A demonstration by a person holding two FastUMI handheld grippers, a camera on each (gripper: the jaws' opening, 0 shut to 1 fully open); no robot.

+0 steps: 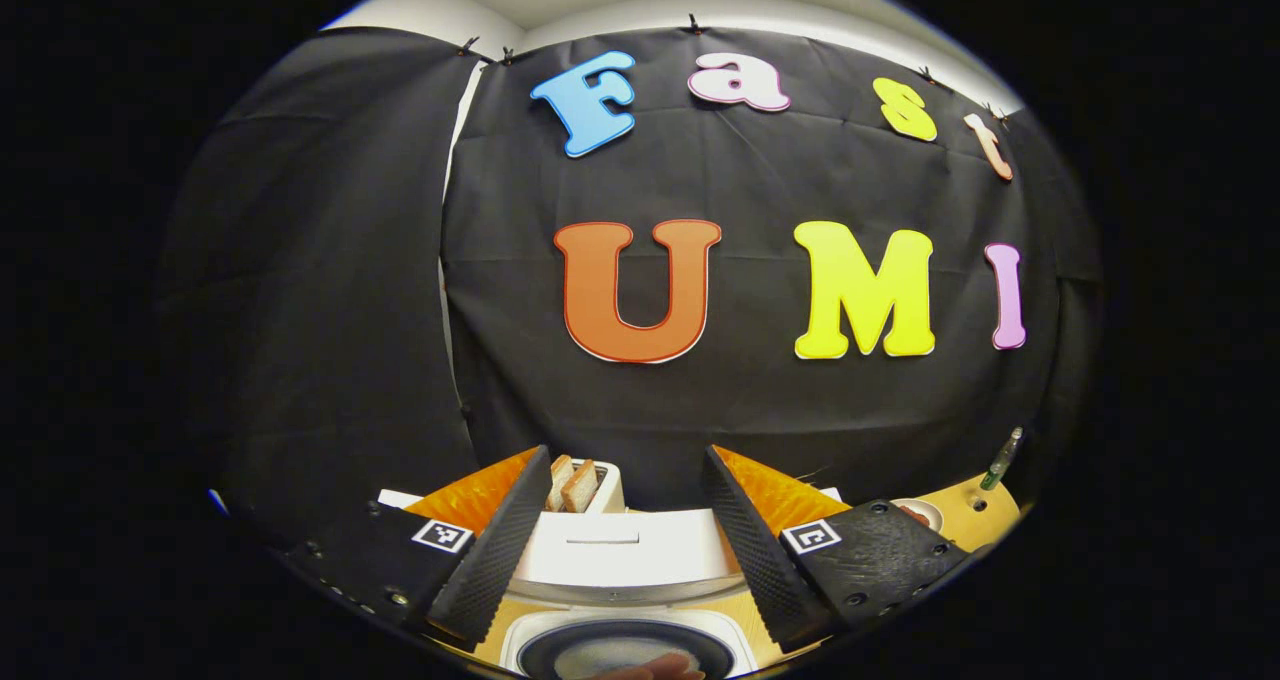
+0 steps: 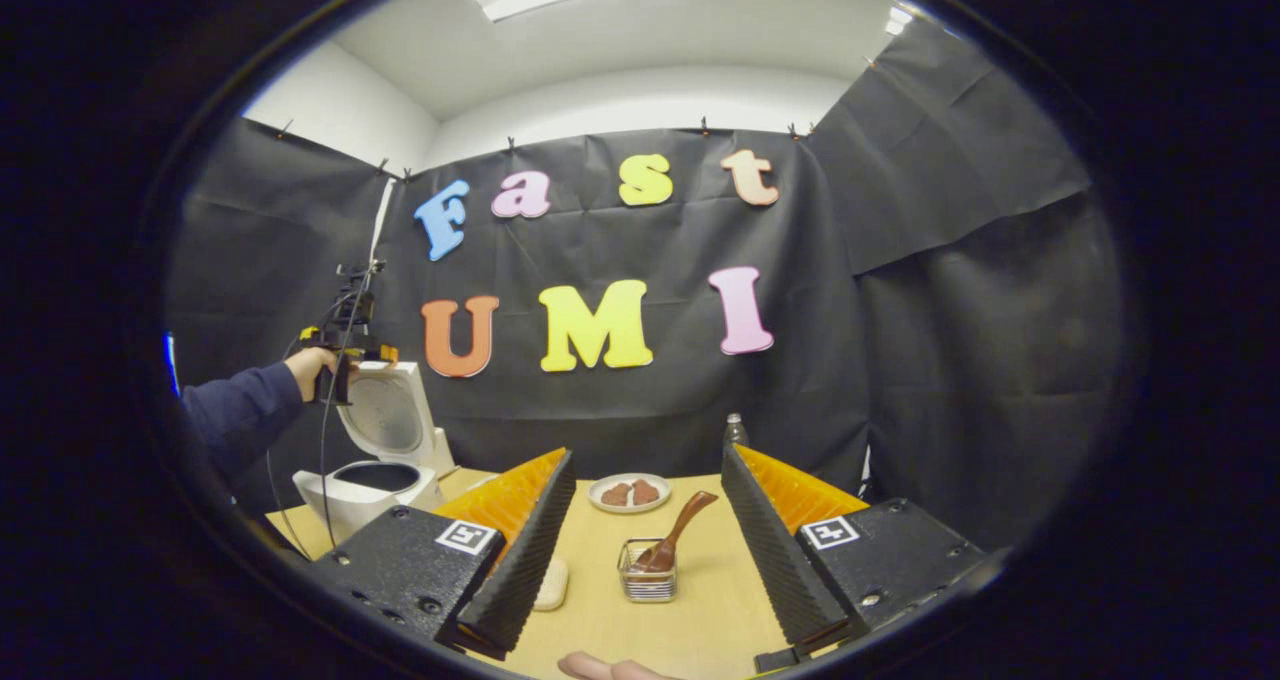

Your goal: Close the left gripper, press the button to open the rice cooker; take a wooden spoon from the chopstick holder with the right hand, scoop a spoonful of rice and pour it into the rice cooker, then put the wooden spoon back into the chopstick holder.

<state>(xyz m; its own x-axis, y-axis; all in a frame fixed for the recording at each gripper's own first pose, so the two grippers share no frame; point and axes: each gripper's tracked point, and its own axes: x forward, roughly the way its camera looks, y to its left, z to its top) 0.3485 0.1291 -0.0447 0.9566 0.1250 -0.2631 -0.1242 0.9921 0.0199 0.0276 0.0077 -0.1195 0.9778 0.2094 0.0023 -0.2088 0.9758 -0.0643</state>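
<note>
- Left gripper (image 1: 625, 525) is held with its fingers spread wide, directly above the rice cooker (image 1: 625, 600), nothing gripped.
- Rice cooker (image 2: 375, 460) is seen with its lid raised upright.
- Right gripper (image 2: 650, 520) is held wide open, empty, well right of the cooker.
- Wooden spoon (image 2: 675, 540) is seen leaning in the chopstick holder (image 2: 648, 570), between the right gripper's fingers but untouched.

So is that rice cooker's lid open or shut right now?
Open: the rice cooker has its lid standing upright behind the dark inner pot.
</note>
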